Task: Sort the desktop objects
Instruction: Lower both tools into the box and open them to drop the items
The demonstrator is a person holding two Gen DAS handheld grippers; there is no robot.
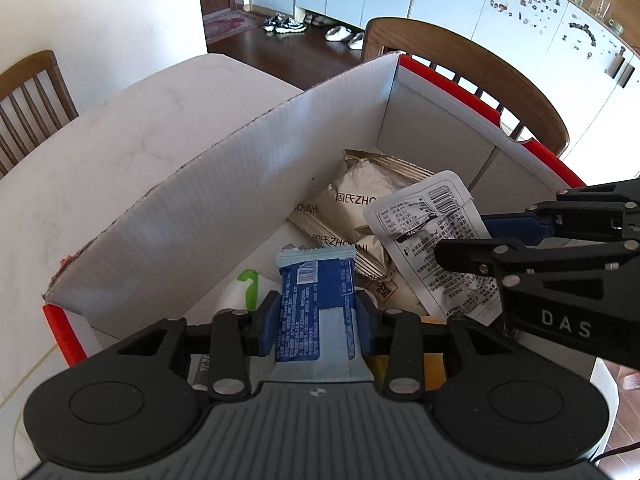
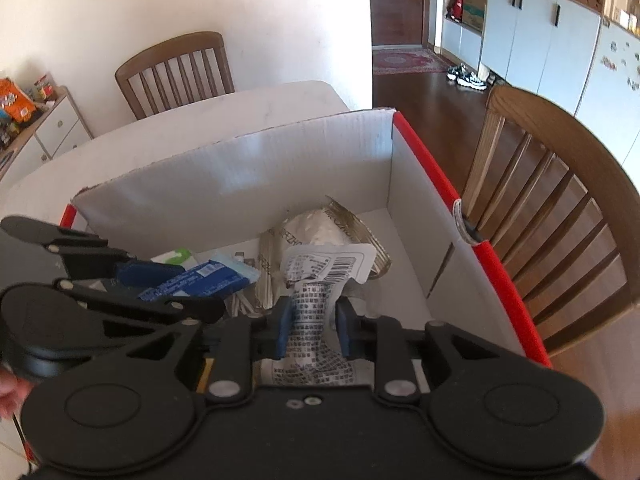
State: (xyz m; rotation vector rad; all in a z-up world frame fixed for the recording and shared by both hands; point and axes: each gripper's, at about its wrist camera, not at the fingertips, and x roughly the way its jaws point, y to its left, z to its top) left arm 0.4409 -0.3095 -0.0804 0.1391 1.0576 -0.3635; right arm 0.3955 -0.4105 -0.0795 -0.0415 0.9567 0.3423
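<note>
My left gripper (image 1: pixel 318 322) is shut on a blue snack packet (image 1: pixel 316 304) and holds it over the open red and white cardboard box (image 1: pixel 224 196). My right gripper (image 2: pixel 314 326) is shut on a white printed pouch (image 2: pixel 320 280), also over the box (image 2: pixel 256 168). The pouch shows in the left wrist view (image 1: pixel 432 236), the blue packet in the right wrist view (image 2: pixel 200 282). Silver snack packets (image 1: pixel 360 196) lie on the box floor under both, next to a white item with a green tab (image 1: pixel 249 284).
The box stands on a white marble table (image 1: pixel 100 160). Wooden chairs stand behind the box (image 1: pixel 460 52), at the table's left (image 1: pixel 28 96) and at the right side (image 2: pixel 560 184). White cabinets (image 2: pixel 540 32) line the far wall.
</note>
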